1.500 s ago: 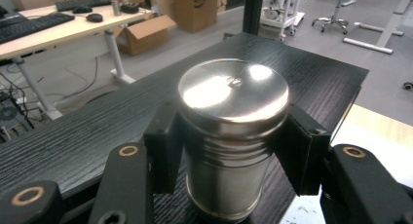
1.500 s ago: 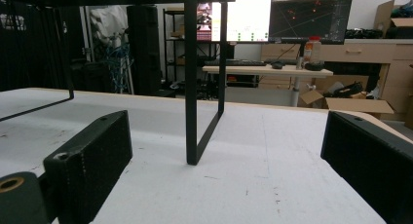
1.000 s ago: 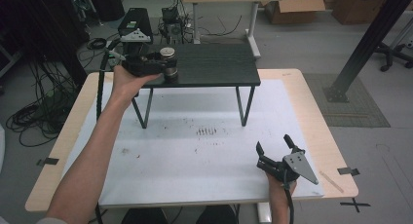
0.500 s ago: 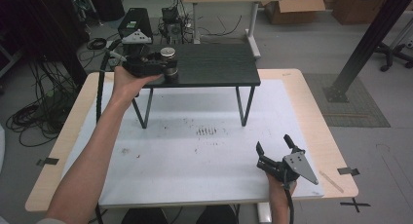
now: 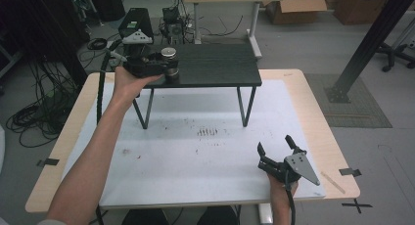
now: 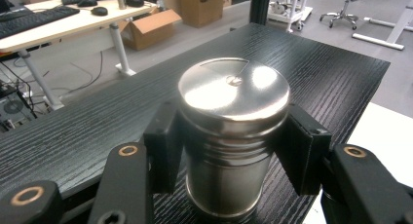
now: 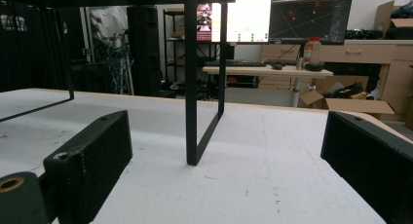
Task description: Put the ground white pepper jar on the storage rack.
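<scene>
So we've got the left tongs (image 5: 169,68) clamped on both sides of the little steel shaker (image 6: 233,136), which stands upright near the left end of the black raised shelf (image 5: 220,63). Our right tongs (image 5: 276,146) sit down low on the white surface (image 5: 195,156) near the front right corner, spread wide with nothing between them.

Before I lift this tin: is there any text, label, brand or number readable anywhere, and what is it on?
None can be read.
Steel tin, clamped in the left gripper on the black shelf: bare metal, no label.
Cardboard box: a dark printed mark, cut off and blurred.
Monitors in the right gripper view: screen content too small to read.
Cardboard box in the high view: a dark printed curve, no letters legible.
</scene>
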`<action>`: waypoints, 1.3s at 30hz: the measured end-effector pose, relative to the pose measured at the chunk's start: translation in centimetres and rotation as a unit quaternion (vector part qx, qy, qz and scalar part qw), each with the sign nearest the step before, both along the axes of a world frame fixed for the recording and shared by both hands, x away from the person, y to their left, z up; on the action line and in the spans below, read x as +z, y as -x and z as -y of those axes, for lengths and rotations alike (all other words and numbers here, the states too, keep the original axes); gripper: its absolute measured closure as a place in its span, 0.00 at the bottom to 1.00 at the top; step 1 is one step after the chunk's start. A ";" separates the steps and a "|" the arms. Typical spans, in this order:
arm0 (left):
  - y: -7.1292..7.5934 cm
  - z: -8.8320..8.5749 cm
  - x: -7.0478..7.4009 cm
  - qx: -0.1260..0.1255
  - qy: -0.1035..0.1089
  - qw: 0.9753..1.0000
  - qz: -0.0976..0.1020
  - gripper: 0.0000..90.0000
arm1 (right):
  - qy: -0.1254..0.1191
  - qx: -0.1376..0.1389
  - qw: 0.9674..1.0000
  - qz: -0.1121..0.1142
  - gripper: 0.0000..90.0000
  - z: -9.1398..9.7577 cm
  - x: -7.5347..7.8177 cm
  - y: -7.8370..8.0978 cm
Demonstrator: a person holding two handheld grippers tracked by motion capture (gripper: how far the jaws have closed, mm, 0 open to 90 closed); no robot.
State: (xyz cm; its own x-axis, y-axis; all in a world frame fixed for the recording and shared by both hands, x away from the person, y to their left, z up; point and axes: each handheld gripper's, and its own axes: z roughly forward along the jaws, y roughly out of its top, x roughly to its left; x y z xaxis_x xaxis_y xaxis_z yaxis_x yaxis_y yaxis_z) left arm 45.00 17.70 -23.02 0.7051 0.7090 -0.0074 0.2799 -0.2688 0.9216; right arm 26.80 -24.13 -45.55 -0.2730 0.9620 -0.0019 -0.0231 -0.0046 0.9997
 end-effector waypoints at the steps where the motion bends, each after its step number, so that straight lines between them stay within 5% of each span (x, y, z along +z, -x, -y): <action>1: 0.0 0.0 0.0 0.000 0.000 1.000 0.000 0.54 | 0.000 0.000 1.000 0.000 0.05 0.0 0.0 0.0; 8: 0.0 0.1 -0.1 0.003 -0.008 1.000 -0.002 0.49 | 0.001 0.001 1.000 0.000 0.05 0.0 0.0 0.0; 18: 0.1 0.3 -0.2 0.007 -0.009 1.000 -0.004 0.12 | 0.001 0.001 1.000 -0.001 0.05 0.0 0.0 0.0; 23: 0.2 0.4 -0.1 0.011 -0.005 1.000 0.000 0.02 | 0.000 0.000 1.000 0.000 0.05 0.0 0.0 0.0; 39: 0.8 -0.2 0.2 0.005 0.014 1.000 0.001 0.01 | 0.000 0.000 1.000 -0.001 0.05 0.0 0.0 0.0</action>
State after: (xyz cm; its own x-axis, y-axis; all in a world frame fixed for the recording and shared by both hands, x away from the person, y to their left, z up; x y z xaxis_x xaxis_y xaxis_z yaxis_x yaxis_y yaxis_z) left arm 44.18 17.94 -22.79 0.6978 0.7158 -0.0261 0.2808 -0.2398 0.9293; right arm 26.82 -24.14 -45.54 -0.2731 0.9620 -0.0015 -0.0213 -0.0045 0.9998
